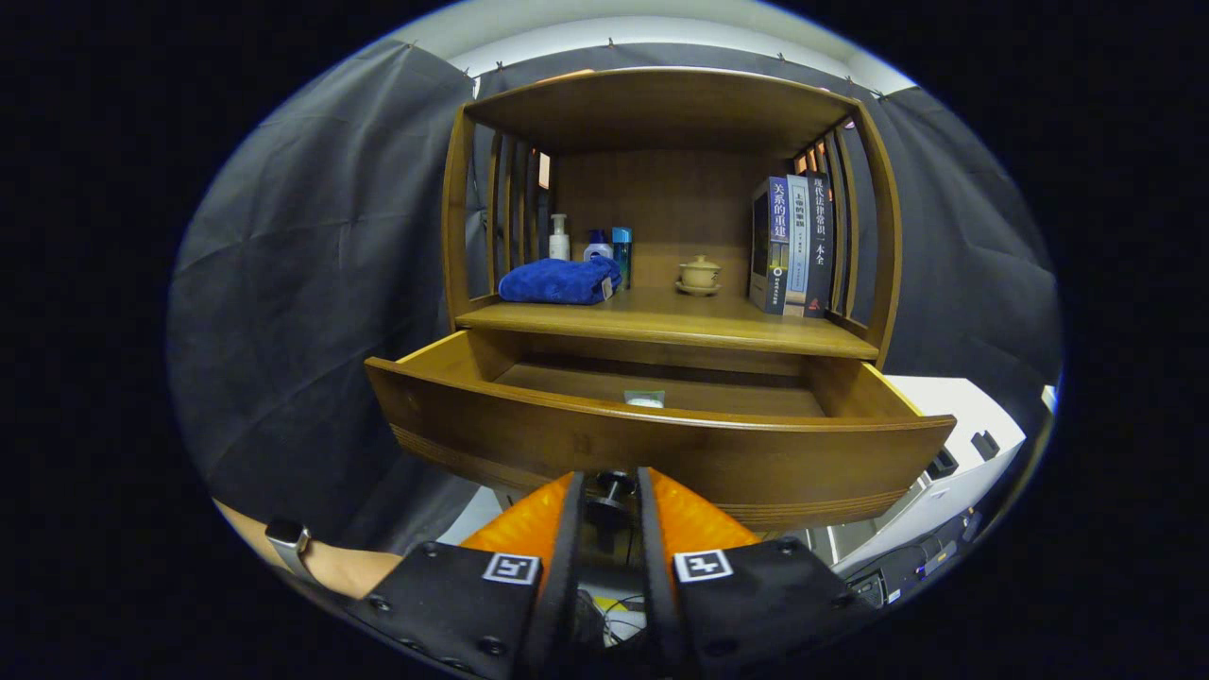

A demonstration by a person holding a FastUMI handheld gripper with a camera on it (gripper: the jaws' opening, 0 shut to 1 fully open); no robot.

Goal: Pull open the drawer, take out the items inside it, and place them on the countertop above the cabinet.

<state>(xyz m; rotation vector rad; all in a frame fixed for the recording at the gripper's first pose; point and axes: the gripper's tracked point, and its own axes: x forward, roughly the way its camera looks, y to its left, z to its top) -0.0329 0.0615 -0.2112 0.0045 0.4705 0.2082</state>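
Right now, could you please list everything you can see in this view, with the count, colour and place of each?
Cabinet: one, brown wood, ahead of the fingers.
Drawer: one, brown wood, pulled open under the countertop.
Knob: one, dark, on the drawer front, between the fingers.
Small item: one, pale green-white, inside the drawer.
Towel: one, blue, folded, left on the countertop.
Bottles: three, white and blue, behind the towel.
Lidded cup: one, beige, on a saucer, mid-countertop.
Books: three, upright, right on the countertop.
Wrist: one, wearing a watch, left of the gripper.
Gripper: one, fingers either side of the knob.
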